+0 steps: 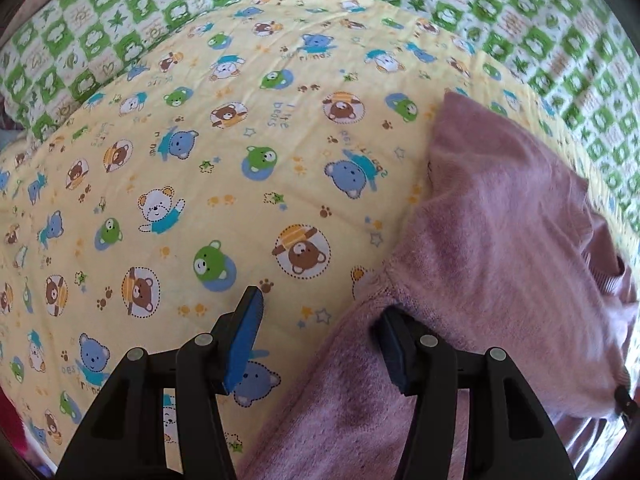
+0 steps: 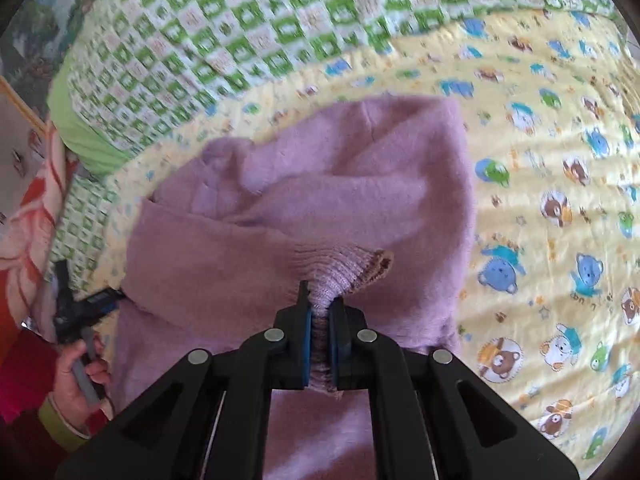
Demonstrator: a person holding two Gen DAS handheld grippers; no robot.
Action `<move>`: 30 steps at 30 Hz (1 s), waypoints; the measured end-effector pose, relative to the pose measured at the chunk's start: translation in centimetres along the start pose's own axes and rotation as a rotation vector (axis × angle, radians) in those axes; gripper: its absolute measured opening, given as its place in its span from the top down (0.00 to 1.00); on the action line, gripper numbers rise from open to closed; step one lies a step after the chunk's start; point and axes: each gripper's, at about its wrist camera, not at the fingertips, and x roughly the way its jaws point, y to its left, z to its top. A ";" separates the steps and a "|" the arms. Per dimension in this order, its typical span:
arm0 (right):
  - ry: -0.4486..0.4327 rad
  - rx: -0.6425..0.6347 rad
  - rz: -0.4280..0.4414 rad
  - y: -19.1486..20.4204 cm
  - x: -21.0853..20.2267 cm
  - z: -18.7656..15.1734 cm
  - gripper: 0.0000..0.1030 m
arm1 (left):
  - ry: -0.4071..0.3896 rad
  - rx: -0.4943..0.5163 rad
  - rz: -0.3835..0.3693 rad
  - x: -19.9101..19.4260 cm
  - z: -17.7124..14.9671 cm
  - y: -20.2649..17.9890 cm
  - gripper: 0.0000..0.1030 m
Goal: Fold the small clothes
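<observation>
Bear sheet (image 1: 240, 184) fills my view, green quilt (image 2: 248, 28) behind. Pink sweater (image 2: 320, 184) lies crumpled on sheet. My right gripper (image 2: 320, 304) clamped tight on sweater's ribbed cuff (image 2: 340, 272). My left gripper (image 1: 320, 312) jaws apart, half open; sweater edge draped over one finger (image 1: 394, 356), other over bare sheet.

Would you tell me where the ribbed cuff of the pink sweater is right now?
In the right wrist view, the ribbed cuff is low and central, pinched in the right gripper, above the pink sweater on the yellow bear blanket.
</observation>
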 end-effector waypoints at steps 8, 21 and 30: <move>0.032 0.025 -0.087 -1.1 -1.3 -1.3 0.76 | -0.014 0.085 -0.049 -3.2 -1.3 1.5 0.44; 0.023 -0.214 0.300 14.5 3.0 8.9 0.66 | 0.016 0.048 -0.196 -4.4 0.7 0.3 0.27; 0.210 -0.420 0.365 30.2 17.0 14.6 0.58 | 0.107 0.095 -0.119 0.5 0.8 -2.7 0.23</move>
